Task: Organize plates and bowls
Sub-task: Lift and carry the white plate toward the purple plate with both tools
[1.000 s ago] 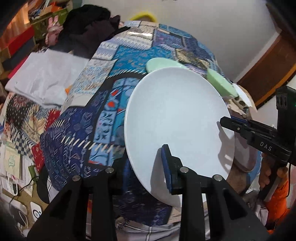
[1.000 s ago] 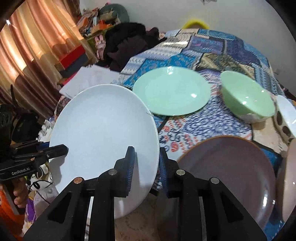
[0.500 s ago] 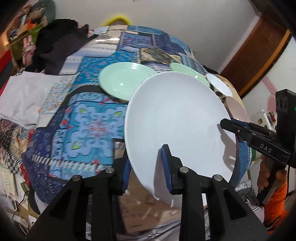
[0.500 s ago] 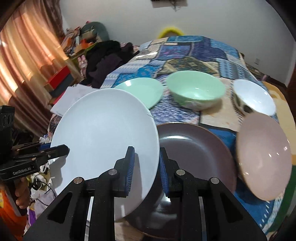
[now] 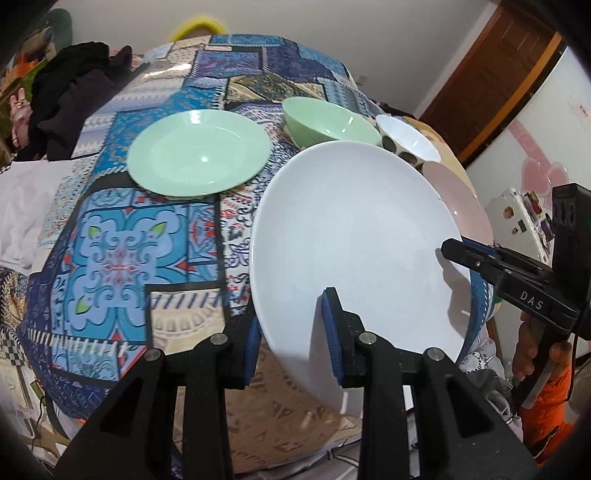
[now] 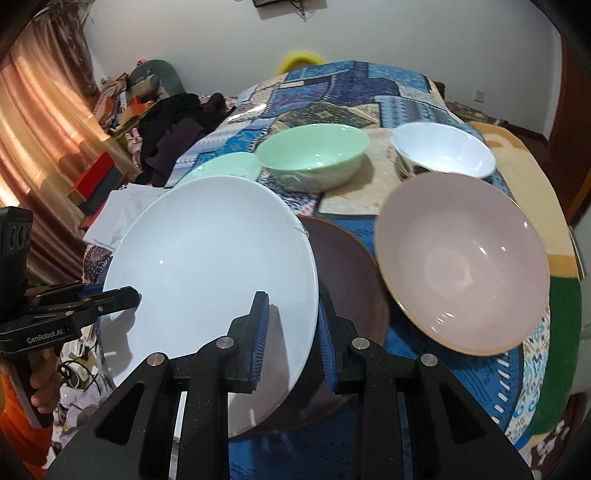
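With both grippers, left (image 5: 291, 345) and right (image 6: 291, 341), clamped on opposite rims of one white plate (image 6: 210, 273), we hold it tilted over the near table edge, the brown plate (image 6: 347, 266) just right, then one pink bowl (image 6: 461, 262), green plate (image 5: 199, 153), two bowls beyond.

A white wall (image 6: 369, 33) stands at the far side. Orange curtains (image 6: 33, 122) hang at the left. A brown wooden door (image 5: 491, 74) is at the right. A patchwork cloth (image 6: 351, 85) covers the tabletop.
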`<action>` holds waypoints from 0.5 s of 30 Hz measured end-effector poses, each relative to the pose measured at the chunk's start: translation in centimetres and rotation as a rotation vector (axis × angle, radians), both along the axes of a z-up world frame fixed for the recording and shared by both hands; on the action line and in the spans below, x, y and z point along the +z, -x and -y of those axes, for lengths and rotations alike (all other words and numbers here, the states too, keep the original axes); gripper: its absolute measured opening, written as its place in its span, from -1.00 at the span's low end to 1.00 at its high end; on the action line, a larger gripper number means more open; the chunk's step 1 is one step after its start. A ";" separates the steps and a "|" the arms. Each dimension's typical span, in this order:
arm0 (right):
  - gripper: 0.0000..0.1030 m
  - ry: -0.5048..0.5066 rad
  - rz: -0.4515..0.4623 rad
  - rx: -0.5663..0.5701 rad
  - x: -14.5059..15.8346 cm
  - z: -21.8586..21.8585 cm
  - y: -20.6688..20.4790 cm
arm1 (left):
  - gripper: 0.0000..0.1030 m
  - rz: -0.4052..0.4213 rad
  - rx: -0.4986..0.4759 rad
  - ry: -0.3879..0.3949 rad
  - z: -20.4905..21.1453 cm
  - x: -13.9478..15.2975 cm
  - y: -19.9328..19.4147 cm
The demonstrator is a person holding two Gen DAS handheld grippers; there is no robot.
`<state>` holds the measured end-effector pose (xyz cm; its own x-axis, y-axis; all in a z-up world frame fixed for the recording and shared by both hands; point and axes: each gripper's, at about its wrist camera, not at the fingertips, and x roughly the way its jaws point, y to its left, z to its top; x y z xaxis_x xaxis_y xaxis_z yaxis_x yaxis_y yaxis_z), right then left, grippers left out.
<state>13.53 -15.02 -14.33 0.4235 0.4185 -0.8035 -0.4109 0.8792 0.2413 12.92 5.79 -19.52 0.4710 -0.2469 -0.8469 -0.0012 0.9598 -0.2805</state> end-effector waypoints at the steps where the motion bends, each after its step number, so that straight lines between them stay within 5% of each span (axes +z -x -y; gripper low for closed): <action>1: -0.54 0.001 -0.004 -0.006 -0.2 0.3 -0.1 | -0.41 -0.004 -0.005 0.000 0.2 -0.1 -0.2; 15: -0.54 0.010 -0.058 -0.042 -2.0 1.8 -0.9 | -0.41 -0.045 -0.033 -0.033 2.2 -1.7 -2.6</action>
